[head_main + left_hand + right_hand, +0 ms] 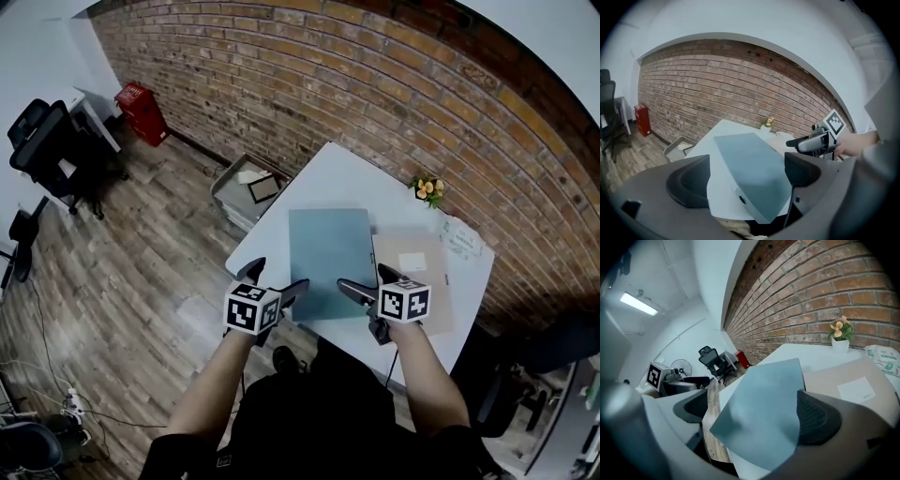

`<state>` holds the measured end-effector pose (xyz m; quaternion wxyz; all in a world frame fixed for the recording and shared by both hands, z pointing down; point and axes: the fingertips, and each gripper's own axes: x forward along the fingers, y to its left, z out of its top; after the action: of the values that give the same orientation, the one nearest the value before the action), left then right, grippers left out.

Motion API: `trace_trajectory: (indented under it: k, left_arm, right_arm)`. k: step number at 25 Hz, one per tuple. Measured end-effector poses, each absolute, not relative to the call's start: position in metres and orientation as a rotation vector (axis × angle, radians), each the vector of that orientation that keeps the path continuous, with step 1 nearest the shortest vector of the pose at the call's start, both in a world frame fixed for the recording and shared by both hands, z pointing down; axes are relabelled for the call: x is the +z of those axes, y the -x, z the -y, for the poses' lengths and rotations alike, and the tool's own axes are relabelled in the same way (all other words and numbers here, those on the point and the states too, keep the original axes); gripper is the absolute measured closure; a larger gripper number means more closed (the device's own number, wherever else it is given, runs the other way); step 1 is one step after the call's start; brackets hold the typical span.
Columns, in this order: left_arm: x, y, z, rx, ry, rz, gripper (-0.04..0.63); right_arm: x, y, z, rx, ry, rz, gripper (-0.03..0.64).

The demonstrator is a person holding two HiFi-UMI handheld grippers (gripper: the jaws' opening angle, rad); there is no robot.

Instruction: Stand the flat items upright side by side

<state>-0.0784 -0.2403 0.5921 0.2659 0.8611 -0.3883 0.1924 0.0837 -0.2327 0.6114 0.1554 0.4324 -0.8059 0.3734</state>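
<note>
From the head view we are looking down on a white table [328,173] where a blue-grey binder [328,253] is lying flat, with a tan folder [433,281] flat just beside it on the right. The left gripper [278,278] and right gripper [367,279] are hovering at the binder's near edge.

The left gripper view is showing what the head view is not: the binder's thick spine with a round hole [742,200], framed between jaws standing wide apart with nothing clamped. The right gripper view is giving the same reading for its own jaws: spread apart, the binder's cover [761,404] showing between them. Whether either tool is touching it, we cannot tell.

Around the table, a small flower pot [429,189] and a tissue packet [461,239] are sitting near the brick wall – well apart from the binder. On the floor a grey tray [246,190] is resting beside the table, with a red box [141,112] and an office chair [47,145] farther off.
</note>
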Motion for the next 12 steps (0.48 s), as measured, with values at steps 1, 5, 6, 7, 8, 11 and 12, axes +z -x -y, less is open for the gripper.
trace_trajectory:
  k: [1,5,6,7,8,11,12]
  left_arm:
    - [0.596,0.079,0.243,0.520,-2.319,1.033,0.086]
    - [0.615,0.075,0.254,0.523,-2.293,0.969,0.086]
    - [0.620,0.074,0.257,0.529,-2.289,0.955,0.086]
    - [0.625,0.072,0.260,0.537,-2.282,0.942,0.086]
    - [0.631,0.071,0.264,0.545,-2.272,0.930,0.086]
    - [0.648,0.064,0.268,0.568,-2.239,0.889,0.086]
    - [0.653,0.062,0.268,0.578,-2.232,0.876,0.086]
  right_arm:
    - [0.615,-0.084,0.234,1.082,-1.252,2.291,0.032]
    - [0.629,-0.092,0.246,1.096,-1.294,2.216,0.032]
    - [0.633,-0.093,0.250,1.103,-1.296,2.202,0.032]
    - [0.638,-0.093,0.254,1.115,-1.295,2.189,0.031]
    - [0.642,-0.094,0.257,1.131,-1.290,2.175,0.032]
    - [0.657,-0.096,0.259,1.183,-1.267,2.130,0.032]
    - [0.661,-0.096,0.259,1.197,-1.263,2.115,0.032]
